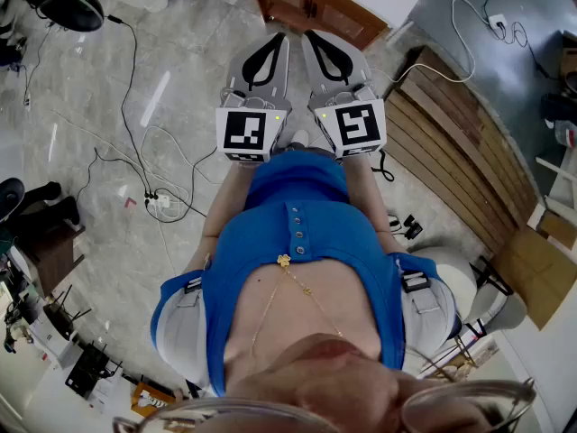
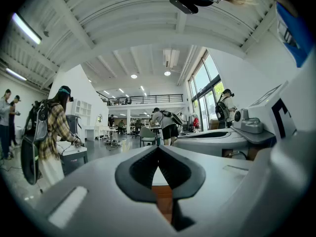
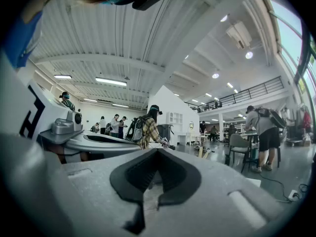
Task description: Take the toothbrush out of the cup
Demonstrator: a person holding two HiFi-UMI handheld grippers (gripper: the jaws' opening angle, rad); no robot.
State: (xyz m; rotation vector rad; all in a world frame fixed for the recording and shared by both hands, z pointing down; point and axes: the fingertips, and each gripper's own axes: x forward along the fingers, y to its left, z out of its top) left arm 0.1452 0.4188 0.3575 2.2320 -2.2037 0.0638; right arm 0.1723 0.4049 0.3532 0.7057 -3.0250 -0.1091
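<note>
Being held level, side by side before chest [image 1: 297, 233]: left gripper [image 1: 278, 41], right gripper [image 1: 313, 39]; jaws of both pressed together, nothing pinched. Neutral ready pose judged likely. In no view is toothbrush or cup seen.

No readable text, brand or number anywhere. Only black-and-white square markers [image 1: 245, 132], no letters, on left gripper [image 1: 276, 45] and right gripper [image 1: 315, 43], upper centre of head view.

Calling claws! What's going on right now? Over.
Left claw shut, empty. Right claw shut, empty. Held side by side, level. No toothbrush or cup in sight.
</note>
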